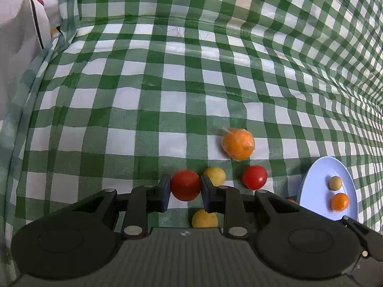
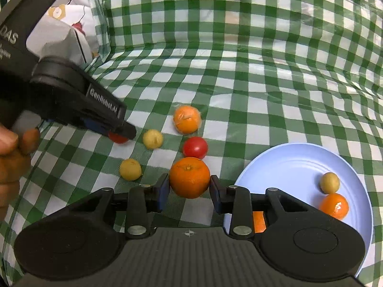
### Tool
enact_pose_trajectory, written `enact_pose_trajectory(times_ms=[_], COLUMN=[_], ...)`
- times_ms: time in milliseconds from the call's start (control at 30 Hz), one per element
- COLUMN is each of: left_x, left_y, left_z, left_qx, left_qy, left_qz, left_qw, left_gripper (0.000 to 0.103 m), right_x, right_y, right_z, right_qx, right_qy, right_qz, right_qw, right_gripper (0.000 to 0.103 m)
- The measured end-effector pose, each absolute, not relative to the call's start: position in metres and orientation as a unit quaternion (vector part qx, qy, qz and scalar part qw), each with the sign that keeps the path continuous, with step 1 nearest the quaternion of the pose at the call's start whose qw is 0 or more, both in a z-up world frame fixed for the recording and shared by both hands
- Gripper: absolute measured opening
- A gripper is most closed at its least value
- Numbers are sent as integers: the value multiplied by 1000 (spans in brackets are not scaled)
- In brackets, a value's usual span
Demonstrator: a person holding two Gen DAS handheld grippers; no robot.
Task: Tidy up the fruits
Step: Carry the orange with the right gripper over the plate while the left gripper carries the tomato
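Note:
My left gripper (image 1: 185, 189) is shut on a red tomato (image 1: 185, 185), just above the green checked cloth. The right wrist view shows this left gripper (image 2: 121, 135) at the left, with the tomato (image 2: 117, 139) half hidden under its fingers. My right gripper (image 2: 189, 186) is shut on an orange (image 2: 189, 177) beside the light blue plate (image 2: 287, 167). On the plate lie a small yellowish fruit (image 2: 329, 182) and a small orange (image 2: 334, 205). Loose on the cloth are two yellow fruits (image 2: 152, 138) (image 2: 130, 169), a second tomato (image 2: 195, 147) and a plastic-wrapped orange (image 2: 187, 119).
The checked cloth (image 1: 167, 91) rises like a wall at the back and right. A white fabric item (image 1: 21, 35) stands at the far left edge. A person's hand (image 2: 12, 153) holds the left gripper. Something orange (image 2: 259, 221) shows under my right gripper by the plate's rim.

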State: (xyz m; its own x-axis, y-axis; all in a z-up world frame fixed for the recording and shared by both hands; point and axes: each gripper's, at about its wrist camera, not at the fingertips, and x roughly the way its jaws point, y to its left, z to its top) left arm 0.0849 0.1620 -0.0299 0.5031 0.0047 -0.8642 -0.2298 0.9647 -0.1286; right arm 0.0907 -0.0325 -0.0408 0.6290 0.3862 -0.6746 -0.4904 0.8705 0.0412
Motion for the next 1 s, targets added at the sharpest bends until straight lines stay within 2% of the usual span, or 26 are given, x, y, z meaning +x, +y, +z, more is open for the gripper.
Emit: enact_pose_trajectory(times_ms=[600, 1000], left_x=[91, 90], left_y=[157, 144], left_z=[-31, -25], left_qx=[-109, -60], left_qy=[486, 467], left_qz=[67, 73], left_qw=[865, 879], left_gripper=[29, 29], right_x=[93, 93], right_y=[-48, -56], right_z=[-36, -31], right_qx=[-48, -50], right_qy=[344, 327], right_qz=[224, 206], right_qw=[911, 921], right_gripper=[38, 38])
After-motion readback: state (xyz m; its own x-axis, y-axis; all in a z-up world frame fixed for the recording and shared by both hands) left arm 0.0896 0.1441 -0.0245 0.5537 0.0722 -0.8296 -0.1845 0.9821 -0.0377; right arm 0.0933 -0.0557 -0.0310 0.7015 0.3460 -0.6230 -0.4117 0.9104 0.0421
